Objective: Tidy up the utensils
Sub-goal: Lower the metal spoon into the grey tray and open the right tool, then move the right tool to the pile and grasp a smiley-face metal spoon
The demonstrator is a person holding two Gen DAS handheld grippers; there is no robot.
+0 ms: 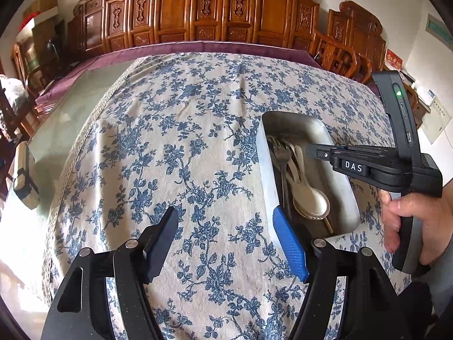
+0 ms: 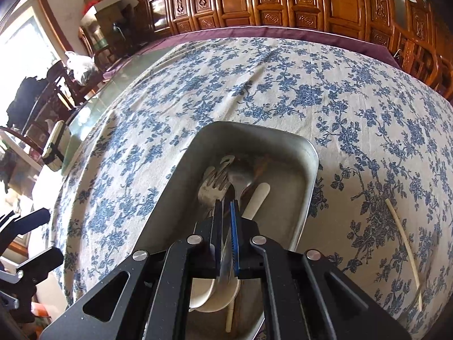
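Currently the left tool [image 1: 226, 243] hovers above the floral tablecloth [image 1: 184, 141] covering the surface, fingers set wide apart and holding nothing. Just to its right sits the metal tray [image 1: 344, 187], containing forks [image 1: 279, 150] and white spoons [image 1: 311, 201]. The right tool [image 2: 226, 212] is positioned over the tray, fingers clamped together on a knife [image 2: 226, 257] whose blade runs between the pads. One pale chopstick [image 2: 405, 249] lies on the tablecloth, well apart from the tray on its right side.
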